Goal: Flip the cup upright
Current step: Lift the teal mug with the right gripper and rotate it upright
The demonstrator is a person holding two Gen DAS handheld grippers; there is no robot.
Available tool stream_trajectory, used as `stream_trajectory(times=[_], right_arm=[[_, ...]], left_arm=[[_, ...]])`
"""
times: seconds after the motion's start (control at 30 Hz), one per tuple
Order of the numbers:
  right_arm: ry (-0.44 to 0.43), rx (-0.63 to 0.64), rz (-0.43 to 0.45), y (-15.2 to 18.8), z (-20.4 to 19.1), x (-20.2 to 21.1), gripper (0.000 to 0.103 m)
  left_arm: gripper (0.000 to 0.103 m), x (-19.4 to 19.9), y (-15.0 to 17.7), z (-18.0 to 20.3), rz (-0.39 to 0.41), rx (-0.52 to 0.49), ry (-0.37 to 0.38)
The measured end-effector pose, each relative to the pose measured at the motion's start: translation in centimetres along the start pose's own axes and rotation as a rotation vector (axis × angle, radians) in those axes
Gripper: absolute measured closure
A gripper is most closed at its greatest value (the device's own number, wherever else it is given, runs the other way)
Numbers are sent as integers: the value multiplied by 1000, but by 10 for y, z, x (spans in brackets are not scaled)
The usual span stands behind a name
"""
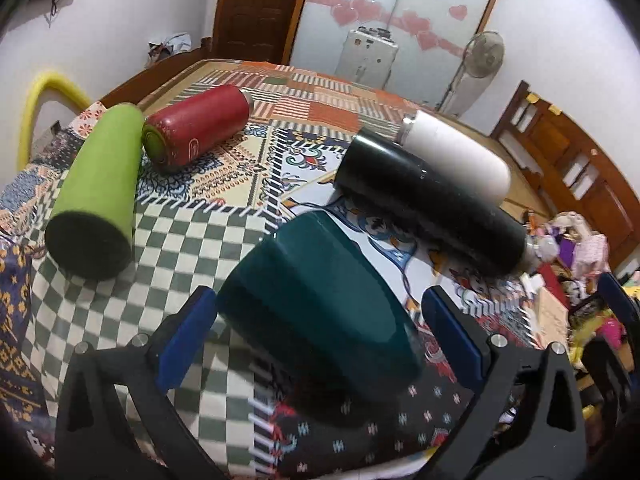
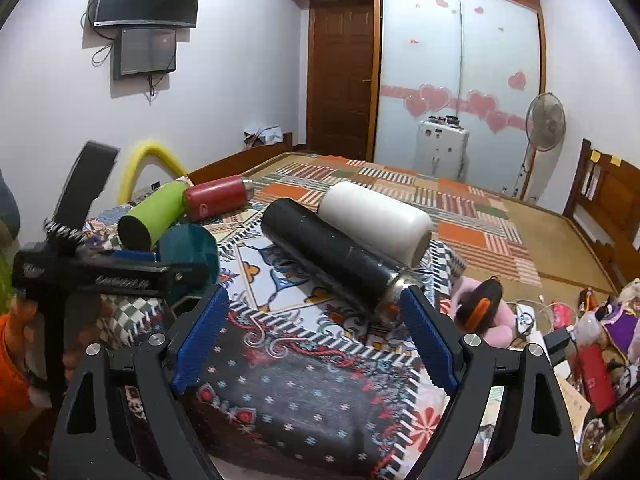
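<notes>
The left tongs (image 1: 320, 320) are spread wide. The dark green cup (image 1: 320, 300) sits between their two blue pads. The left pad (image 1: 186, 332) is right at the cup's side. The right pad (image 1: 452, 340) has a gap between it and the cup. The cup looks tipped over, with its wide end near the camera, but it is blurry and I cannot tell which end is the open one. It is over the patchwork blanket (image 1: 192, 240), and I cannot tell if it touches it.

The right tongs (image 2: 316, 332) are spread wide too and pinch nothing. Their right pad (image 2: 428, 340) is very near the metal end of the black bottle (image 2: 332, 252). I cannot tell if they touch.

The black bottle lies on its side on the blanket. A white bottle (image 2: 376, 220) lies right beside it. Farther back and to the left, a light green bottle (image 2: 154, 216) and a red bottle (image 2: 220, 196) lie on their sides, close together. From the right tongs' camera, the cup shows next to the light green bottle, behind the left tongs.
</notes>
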State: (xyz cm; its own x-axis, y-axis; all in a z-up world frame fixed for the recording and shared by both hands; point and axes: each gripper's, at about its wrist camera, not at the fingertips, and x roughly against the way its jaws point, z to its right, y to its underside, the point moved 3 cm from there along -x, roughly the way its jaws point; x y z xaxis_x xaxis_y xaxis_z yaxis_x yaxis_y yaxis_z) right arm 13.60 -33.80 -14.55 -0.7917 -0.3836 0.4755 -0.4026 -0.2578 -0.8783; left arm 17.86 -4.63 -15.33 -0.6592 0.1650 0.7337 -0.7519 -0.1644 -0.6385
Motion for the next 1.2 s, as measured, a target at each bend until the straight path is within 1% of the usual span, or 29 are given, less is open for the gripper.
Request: stream_trajectory(times=[0.07, 0.2, 0.23, 0.43, 0.57, 0.67, 0.77, 0.87, 1.0, 1.1, 1.17, 1.2], right_arm=[[-6, -7, 3, 4, 2, 1, 17], [-12, -25, 8, 9, 5, -1, 17], [-14, -31, 9, 10, 6, -1, 17], [-33, -81, 9, 12, 12, -6, 17], [-44, -107, 9, 11, 14, -8, 17], [-52, -116, 12, 10, 13, -7, 17], [-53, -116, 15, 9, 13, -7, 17], [-65, -121, 13, 9, 12, -7, 17], [-65, -111, 14, 8, 8, -8, 17], [-67, -112, 13, 9, 5, -8, 17], [-71, -115, 10, 9, 5, -9, 17], [-70, -117, 9, 9, 5, -9, 17]], left_arm=[[0, -5, -4, 3, -3, -22, -13], [15, -15, -12, 9, -8, -81, -49], [17, -16, -13, 11, -12, -100, -51], [20, -22, -12, 18, -27, -219, -63], [20, -23, -13, 18, -48, -257, -43], [20, -23, -14, 16, -72, -266, -25], [18, -23, -14, 14, -96, -269, -25], [9, -23, -9, 10, -124, -278, -33], [8, -20, -4, 6, -137, -262, -22], [10, -20, -5, 6, -143, -250, -6], [16, -19, -6, 8, -150, -250, 13], [21, -18, -7, 9, -152, -252, 22]])
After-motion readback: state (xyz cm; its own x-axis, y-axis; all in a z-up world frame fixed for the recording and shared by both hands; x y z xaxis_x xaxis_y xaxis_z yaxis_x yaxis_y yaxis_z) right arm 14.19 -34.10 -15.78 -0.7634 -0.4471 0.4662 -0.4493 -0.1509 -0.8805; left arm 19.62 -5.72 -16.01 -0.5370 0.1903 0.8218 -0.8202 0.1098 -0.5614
